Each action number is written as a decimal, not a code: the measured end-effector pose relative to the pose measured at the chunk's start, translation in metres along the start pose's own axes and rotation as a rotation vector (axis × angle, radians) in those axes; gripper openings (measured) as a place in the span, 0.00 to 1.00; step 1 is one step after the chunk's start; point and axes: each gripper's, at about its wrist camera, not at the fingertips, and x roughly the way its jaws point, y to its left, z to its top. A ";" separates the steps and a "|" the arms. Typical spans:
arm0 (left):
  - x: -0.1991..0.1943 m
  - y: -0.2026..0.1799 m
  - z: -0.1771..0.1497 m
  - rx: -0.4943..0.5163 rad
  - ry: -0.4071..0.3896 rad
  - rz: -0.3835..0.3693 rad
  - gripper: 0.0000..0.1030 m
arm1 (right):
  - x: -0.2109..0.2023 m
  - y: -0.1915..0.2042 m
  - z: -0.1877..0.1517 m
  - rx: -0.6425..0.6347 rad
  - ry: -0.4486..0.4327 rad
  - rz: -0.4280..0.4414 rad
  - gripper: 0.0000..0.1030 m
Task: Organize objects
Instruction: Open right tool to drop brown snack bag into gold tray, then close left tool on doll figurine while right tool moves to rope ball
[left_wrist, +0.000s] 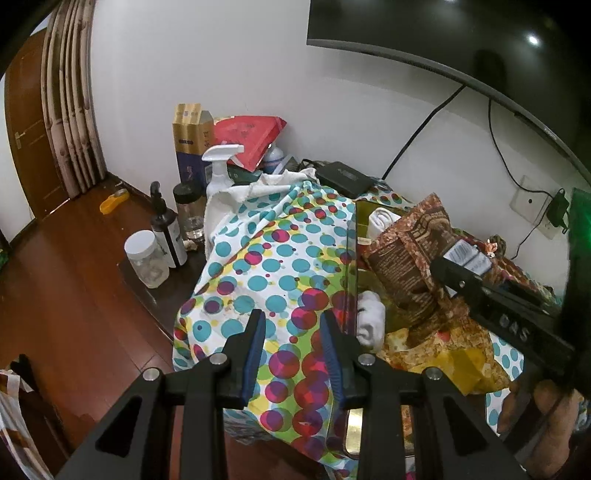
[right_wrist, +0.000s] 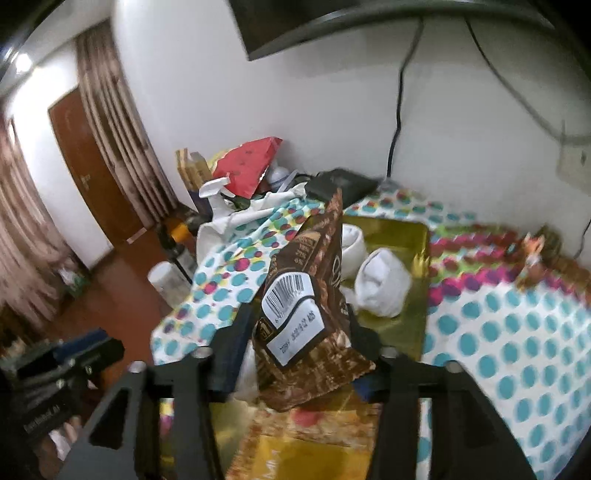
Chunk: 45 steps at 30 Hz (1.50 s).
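Note:
My right gripper (right_wrist: 295, 332) is shut on a brown snack bag (right_wrist: 314, 302) with a white barcode label and holds it tilted above a gold tray (right_wrist: 399, 236). The bag (left_wrist: 410, 258) and the right gripper (left_wrist: 454, 273) also show at the right of the left wrist view. Rolled white socks (right_wrist: 382, 284) lie in the tray, seen in the left wrist view too (left_wrist: 371, 325). A yellow snack packet (right_wrist: 306, 443) lies under the bag. My left gripper (left_wrist: 293, 332) is open and empty above the polka-dot cloth (left_wrist: 266, 258), left of the tray (left_wrist: 352, 266).
A jar (left_wrist: 146, 258), a pump bottle (left_wrist: 168, 229), a dark-capped bottle (left_wrist: 190, 214) and a spray bottle (left_wrist: 219, 166) stand at the cloth's left end. Boxes (left_wrist: 192, 140), a red bag (left_wrist: 247, 136) and a black device (left_wrist: 343, 177) sit by the wall. Cables hang from a wall-mounted screen (left_wrist: 480, 37).

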 end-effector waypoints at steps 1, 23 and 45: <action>0.001 -0.001 0.000 0.000 0.006 -0.002 0.30 | -0.005 0.001 -0.001 -0.014 -0.015 -0.012 0.67; -0.017 -0.189 -0.009 0.280 -0.019 -0.279 0.43 | -0.115 -0.161 -0.059 0.040 -0.115 -0.411 0.82; 0.150 -0.361 0.018 0.336 0.004 -0.341 0.43 | -0.136 -0.274 -0.096 0.132 -0.060 -0.461 1.00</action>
